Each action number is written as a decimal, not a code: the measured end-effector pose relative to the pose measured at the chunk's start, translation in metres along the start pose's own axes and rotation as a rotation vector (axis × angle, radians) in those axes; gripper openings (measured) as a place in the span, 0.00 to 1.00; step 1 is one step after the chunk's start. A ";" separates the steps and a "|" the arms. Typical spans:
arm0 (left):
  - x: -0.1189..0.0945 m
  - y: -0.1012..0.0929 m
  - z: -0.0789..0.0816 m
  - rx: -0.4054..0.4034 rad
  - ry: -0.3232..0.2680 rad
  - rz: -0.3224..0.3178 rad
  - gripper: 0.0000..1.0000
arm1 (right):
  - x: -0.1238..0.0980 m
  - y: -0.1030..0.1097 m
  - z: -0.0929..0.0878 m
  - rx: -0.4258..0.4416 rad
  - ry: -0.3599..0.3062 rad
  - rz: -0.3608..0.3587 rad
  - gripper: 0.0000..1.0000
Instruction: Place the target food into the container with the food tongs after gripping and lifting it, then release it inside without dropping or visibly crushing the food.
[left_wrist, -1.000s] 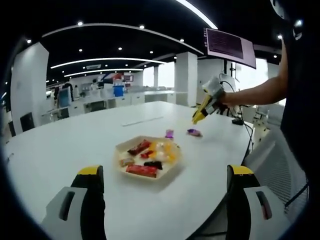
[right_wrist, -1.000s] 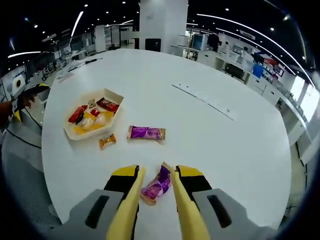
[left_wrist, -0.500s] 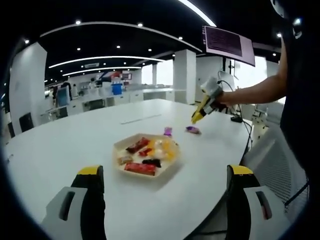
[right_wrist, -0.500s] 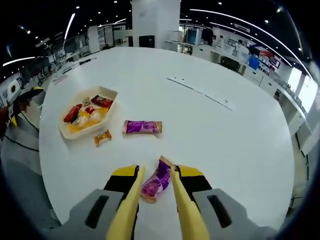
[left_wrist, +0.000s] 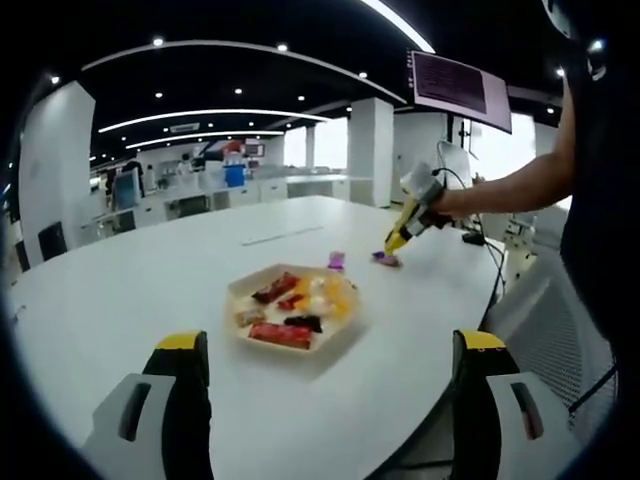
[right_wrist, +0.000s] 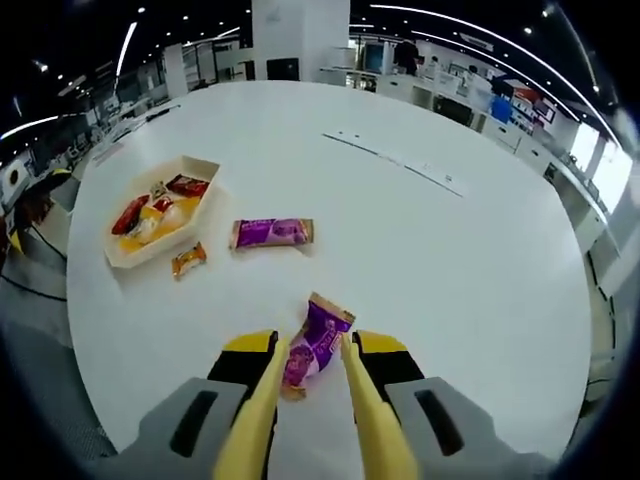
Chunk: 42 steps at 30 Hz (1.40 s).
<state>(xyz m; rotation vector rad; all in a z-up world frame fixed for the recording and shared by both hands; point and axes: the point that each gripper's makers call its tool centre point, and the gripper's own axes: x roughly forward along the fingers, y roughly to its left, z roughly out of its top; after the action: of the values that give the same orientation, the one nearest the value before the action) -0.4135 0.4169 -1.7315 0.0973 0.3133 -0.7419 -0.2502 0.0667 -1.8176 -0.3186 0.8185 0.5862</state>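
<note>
White counter now sits farther below my right gripper (right_wrist: 308, 365), its tongs clamped on the purple snack packet (right_wrist: 314, 340) and lifting it toward the tray (right_wrist: 205, 165) at left, while my left gripper (left_wrist: 330, 400) idles, jaws apart.

This is a large open-plan office or lab hall. A broad white desk (right_wrist: 480, 260) stands under a dark ceiling with long curved light strips (left_wrist: 215, 118) and small spotlights, among white square pillars (left_wrist: 371, 155). Rows of further white counters (left_wrist: 250, 195) line the back, and a monitor (left_wrist: 458, 90) hangs on a stand.
</note>
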 end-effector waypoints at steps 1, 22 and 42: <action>0.000 0.000 -0.001 0.001 0.003 -0.001 0.98 | 0.002 -0.001 -0.001 0.006 0.003 -0.003 0.29; 0.000 0.001 -0.004 -0.001 0.021 0.001 0.96 | 0.017 -0.003 -0.002 -0.001 0.025 0.023 0.29; 0.000 0.002 -0.004 -0.003 0.021 0.005 0.95 | 0.023 0.005 -0.005 -0.155 0.063 0.064 0.21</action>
<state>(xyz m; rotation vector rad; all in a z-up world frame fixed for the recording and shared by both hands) -0.4131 0.4195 -1.7357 0.1032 0.3344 -0.7359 -0.2435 0.0766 -1.8383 -0.4558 0.8479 0.7038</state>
